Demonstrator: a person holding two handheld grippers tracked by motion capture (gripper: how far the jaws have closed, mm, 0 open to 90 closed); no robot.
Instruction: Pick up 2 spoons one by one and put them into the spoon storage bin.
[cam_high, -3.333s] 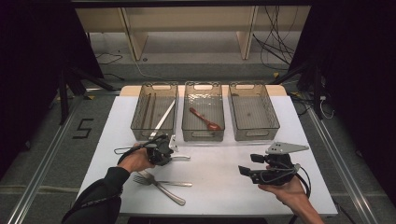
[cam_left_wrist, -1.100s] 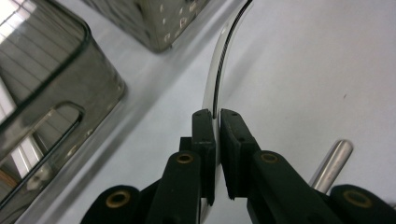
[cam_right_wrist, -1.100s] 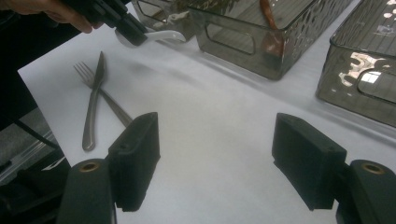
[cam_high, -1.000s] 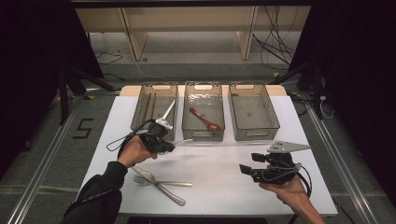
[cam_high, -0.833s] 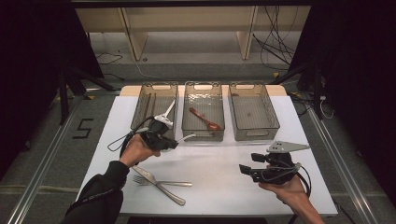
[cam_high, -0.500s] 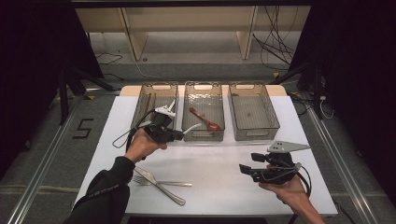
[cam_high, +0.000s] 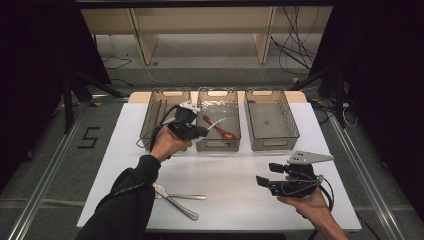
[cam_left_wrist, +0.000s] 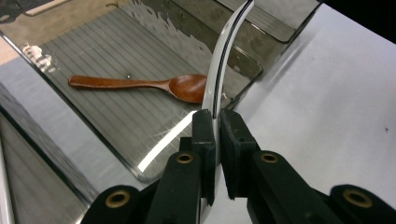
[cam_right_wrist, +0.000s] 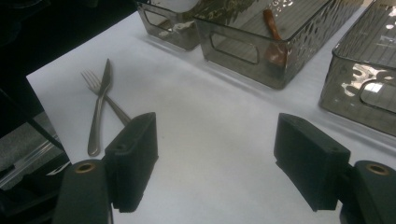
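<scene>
- Left gripper (cam_left_wrist: 214, 122): fingers (cam_left_wrist: 203, 128) pinch a white plastic spoon (cam_left_wrist: 223, 60) above the middle bin's (cam_high: 218, 145) near wall.
- Wooden spoon (cam_left_wrist: 140, 85) already lies in that bin.
- Right gripper (cam_right_wrist: 215, 163): fingers spread, empty, near the surface's (cam_high: 230, 175) right front corner.
- Remaining: fork (cam_right_wrist: 103, 95) and knife (cam_right_wrist: 99, 112), crossed near the left front edge.

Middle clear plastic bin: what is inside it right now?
A brown wooden spoon lies on the ribbed floor of the middle clear plastic bin. The held white utensil covers the spoon bowl's edge.
</scene>
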